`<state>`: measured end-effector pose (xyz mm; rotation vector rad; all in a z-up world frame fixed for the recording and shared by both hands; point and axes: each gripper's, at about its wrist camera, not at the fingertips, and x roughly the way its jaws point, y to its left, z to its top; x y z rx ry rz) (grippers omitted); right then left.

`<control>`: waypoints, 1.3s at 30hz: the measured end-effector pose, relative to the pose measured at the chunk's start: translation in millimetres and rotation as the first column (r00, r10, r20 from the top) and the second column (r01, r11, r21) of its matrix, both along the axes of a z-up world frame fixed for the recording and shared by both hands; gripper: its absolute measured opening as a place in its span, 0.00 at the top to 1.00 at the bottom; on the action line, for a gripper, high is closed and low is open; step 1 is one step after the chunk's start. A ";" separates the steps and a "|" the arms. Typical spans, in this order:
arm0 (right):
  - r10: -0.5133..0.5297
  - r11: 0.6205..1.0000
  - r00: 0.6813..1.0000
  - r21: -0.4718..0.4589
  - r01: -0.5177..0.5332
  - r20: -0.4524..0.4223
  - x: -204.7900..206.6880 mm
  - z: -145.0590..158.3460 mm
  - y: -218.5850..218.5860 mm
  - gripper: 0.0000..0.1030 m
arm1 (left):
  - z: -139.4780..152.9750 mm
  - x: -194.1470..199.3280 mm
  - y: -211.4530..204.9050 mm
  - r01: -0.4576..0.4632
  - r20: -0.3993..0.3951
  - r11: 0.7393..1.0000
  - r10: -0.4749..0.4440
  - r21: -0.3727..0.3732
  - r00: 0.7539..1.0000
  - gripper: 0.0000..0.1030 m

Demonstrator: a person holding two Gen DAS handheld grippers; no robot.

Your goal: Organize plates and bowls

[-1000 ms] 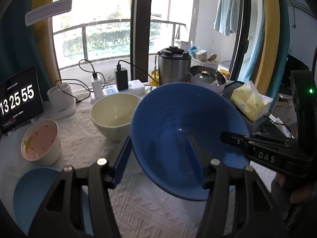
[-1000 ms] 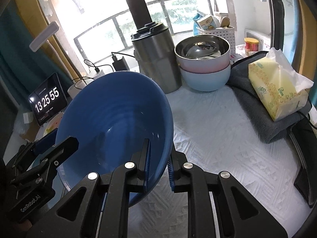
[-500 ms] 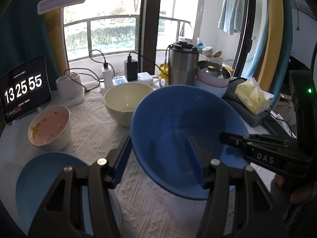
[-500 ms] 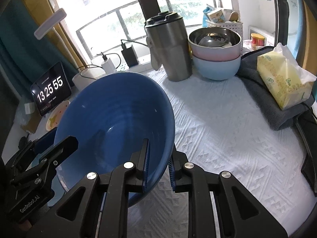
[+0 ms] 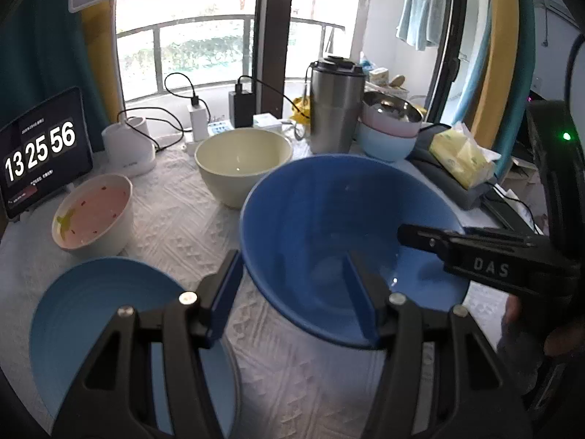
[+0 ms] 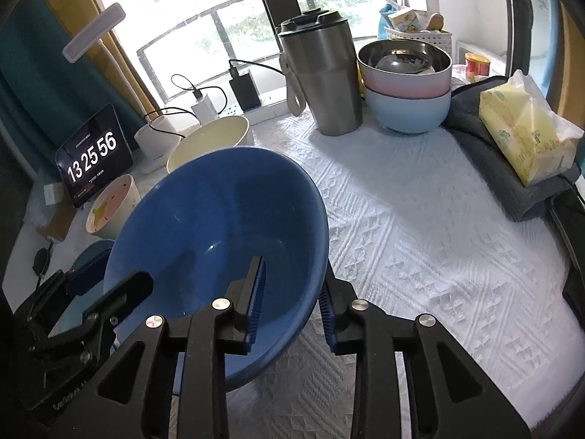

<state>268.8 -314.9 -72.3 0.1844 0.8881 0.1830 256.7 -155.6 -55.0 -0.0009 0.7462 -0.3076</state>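
Observation:
A dark blue bowl (image 5: 329, 219) hangs tilted between both grippers, above the white tablecloth (image 6: 420, 237). My left gripper (image 5: 292, 263) is shut on its left wall, one finger outside against the rim and the other inside. My right gripper (image 6: 292, 274) straddles the bowl's (image 6: 219, 226) right rim. Its jaws are opening, and both pads stand off the wall. A light blue plate (image 5: 109, 311) lies at the lower left. A pink-lined white bowl (image 5: 91, 216) and a cream bowl (image 5: 241, 161) stand behind it.
A steel tumbler (image 6: 321, 73) and a stack of steel, pink and light blue bowls (image 6: 406, 87) stand at the back. A tissue pack (image 6: 526, 135) on a grey towel fills the right. A clock (image 5: 40, 150), chargers and cables line the back left.
The right gripper's jaws have parted from the bowl's rim. Both grippers and the bowl have drifted back, so more of the light blue plate shows.

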 end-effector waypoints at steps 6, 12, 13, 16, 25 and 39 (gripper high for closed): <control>-0.005 1.000 1.000 -0.005 0.005 -0.008 -2.0 -1.4 4.2 0.68 | 5.5 -3.9 7.3 0.008 0.017 1.000 -0.008 -0.014 1.000 0.44; -0.001 1.000 1.000 -0.031 0.001 -0.008 -2.1 1.2 15.0 0.65 | 10.7 -7.3 13.4 0.014 0.033 1.000 -0.014 -0.026 0.999 0.44; -0.007 0.999 1.000 -0.032 0.007 -0.009 -1.9 1.7 15.0 0.65 | 11.8 -7.9 15.4 0.012 0.035 1.000 -0.011 -0.028 0.999 0.44; -0.041 0.998 0.999 -0.037 0.041 -0.012 -1.7 2.9 11.5 0.65 | 15.0 -10.1 22.2 0.004 0.044 0.999 -0.003 -0.035 0.999 0.43; -0.098 0.995 0.994 -0.024 0.099 0.040 -14.3 21.0 1.3 0.65 | 24.4 -17.6 39.8 -0.017 0.068 0.999 0.020 -0.050 0.997 0.43; -0.043 0.998 0.994 -0.035 0.047 0.101 -26.7 42.5 31.4 0.65 | 37.6 -27.8 75.2 -0.063 0.105 0.995 0.071 -0.078 0.992 0.43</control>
